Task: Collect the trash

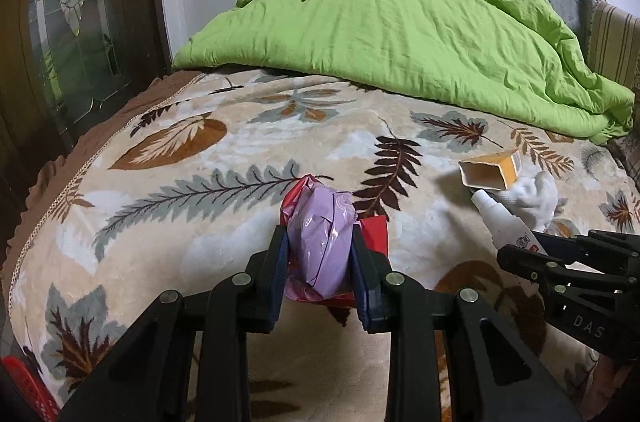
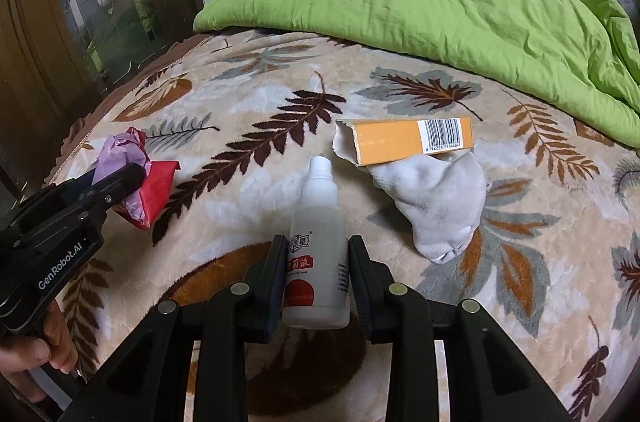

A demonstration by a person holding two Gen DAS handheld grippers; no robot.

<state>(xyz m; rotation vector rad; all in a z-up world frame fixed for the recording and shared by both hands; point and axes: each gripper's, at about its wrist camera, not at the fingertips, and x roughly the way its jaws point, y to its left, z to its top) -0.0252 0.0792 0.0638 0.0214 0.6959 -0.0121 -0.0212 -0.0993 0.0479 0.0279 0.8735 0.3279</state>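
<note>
My left gripper (image 1: 320,242) is shut on a crumpled purple and red plastic wrapper (image 1: 320,218), lifted just over the leaf-patterned blanket (image 1: 192,214). The right wrist view shows the same wrapper (image 2: 156,190) at the left, in the left gripper (image 2: 120,182). My right gripper (image 2: 318,254) is shut on a white plastic bottle (image 2: 318,218) with a red label, its cap pointing away. In the left wrist view, that bottle (image 1: 500,218) sticks out of the right gripper (image 1: 516,246) at the right edge. An open orange box (image 2: 404,140) lies on a white sock (image 2: 436,198) just beyond the bottle.
A rumpled green duvet (image 1: 400,22) covers the far half of the bed. A dark wooden door with patterned glass (image 1: 72,22) stands at the left. A red basket (image 1: 24,382) shows at the lower left corner. A person's hand (image 2: 36,354) holds the left gripper's handle.
</note>
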